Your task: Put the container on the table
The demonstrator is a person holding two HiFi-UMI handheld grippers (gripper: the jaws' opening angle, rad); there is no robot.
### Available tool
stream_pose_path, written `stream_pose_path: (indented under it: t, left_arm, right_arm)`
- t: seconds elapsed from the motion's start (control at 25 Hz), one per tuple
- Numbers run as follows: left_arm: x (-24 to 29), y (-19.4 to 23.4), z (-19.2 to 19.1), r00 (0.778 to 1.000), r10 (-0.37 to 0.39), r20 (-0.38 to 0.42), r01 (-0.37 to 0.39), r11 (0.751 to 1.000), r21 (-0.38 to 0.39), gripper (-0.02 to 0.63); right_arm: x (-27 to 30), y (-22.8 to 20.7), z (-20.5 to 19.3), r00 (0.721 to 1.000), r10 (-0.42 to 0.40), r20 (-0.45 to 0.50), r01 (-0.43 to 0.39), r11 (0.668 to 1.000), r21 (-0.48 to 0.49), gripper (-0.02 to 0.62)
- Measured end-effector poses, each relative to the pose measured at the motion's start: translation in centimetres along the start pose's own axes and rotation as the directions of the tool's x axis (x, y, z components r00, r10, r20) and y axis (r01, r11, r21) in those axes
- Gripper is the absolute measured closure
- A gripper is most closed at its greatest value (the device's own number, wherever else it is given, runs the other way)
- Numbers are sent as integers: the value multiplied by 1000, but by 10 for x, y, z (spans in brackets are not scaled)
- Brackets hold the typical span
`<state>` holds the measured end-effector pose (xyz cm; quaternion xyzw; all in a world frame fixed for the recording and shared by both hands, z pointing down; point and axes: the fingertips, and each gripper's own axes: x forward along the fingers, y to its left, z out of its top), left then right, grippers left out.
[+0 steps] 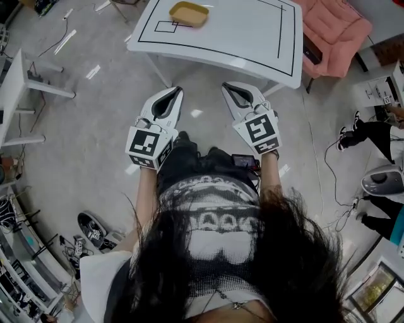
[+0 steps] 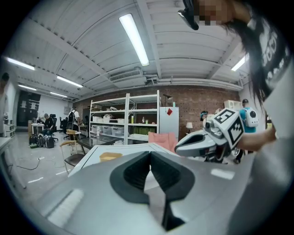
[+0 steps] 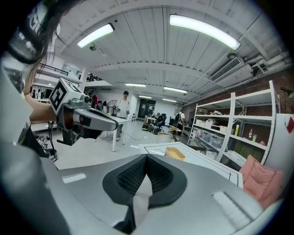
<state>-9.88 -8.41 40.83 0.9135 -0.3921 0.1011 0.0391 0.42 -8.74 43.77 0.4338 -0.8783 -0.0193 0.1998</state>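
A shallow tan container (image 1: 189,14) rests on the white table (image 1: 252,38), near its far left corner inside the black outline. Both grippers hover over the floor short of the table's near edge, side by side and pointing at it. My left gripper (image 1: 175,93) is shut and holds nothing. My right gripper (image 1: 227,87) is also shut with nothing in it. In the left gripper view the jaws (image 2: 150,153) meet at the tips, with the container (image 2: 110,156) beyond. From the right gripper (image 3: 146,157), the container (image 3: 175,153) lies ahead on the table (image 3: 206,161).
A pink armchair (image 1: 338,31) stands right of the table. White desks (image 1: 16,82) line the left side. A seated person's legs (image 1: 372,135) and floor cables are at the right. Metal shelving (image 2: 124,121) runs along the far wall.
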Motion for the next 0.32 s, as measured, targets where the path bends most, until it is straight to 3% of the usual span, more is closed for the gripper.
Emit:
stream_pose_path:
  t: [0.32]
  left_arm:
    - [-2, -16, 8, 1000, 7, 8, -7, 1000, 19, 606]
  right_arm:
    - [-17, -2, 0, 1000, 5, 13, -5, 1000, -1, 592]
